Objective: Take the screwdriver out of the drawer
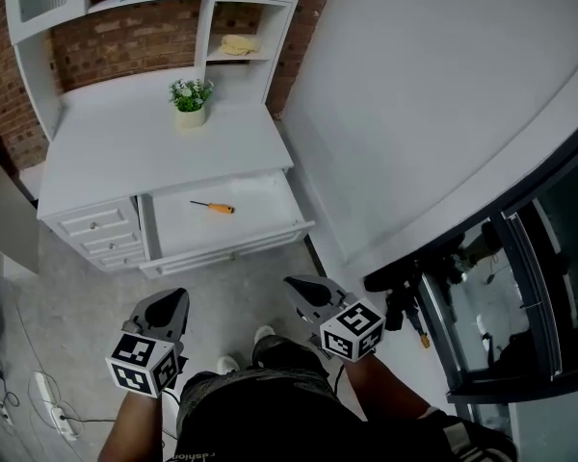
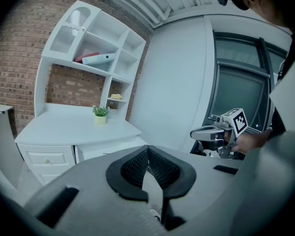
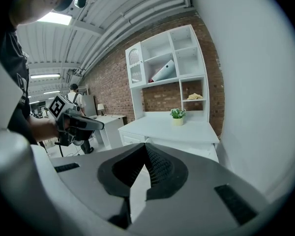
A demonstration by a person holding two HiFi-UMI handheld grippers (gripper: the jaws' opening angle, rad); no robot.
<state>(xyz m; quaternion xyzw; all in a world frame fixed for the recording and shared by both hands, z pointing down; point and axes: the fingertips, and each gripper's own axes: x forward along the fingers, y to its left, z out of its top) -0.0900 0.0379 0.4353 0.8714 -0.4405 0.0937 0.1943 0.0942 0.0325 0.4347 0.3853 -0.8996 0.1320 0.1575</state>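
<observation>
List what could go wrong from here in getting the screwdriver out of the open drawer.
1. The left gripper and right gripper both have their jaws together, short of the drawer. Reaching in shut would likely shove the screwdriver rather than grasp it.
2. The screwdriver is thin and lies flat on the drawer floor, so the jaws could slip off it.

Looks like an industrial lab or studio space with a home-style set built in. Ribbed metal ceiling [image 3: 113,18] with long strip lights [image 3: 56,17], red brick wall [image 1: 125,41], bare grey concrete floor [image 1: 67,296] with a white power strip and loose cables [image 1: 53,393]. A white wooden desk with shelf hutch [image 1: 164,133] carries a small potted green plant [image 1: 190,101]; a person [image 3: 74,95] stands among other work desks behind.
</observation>
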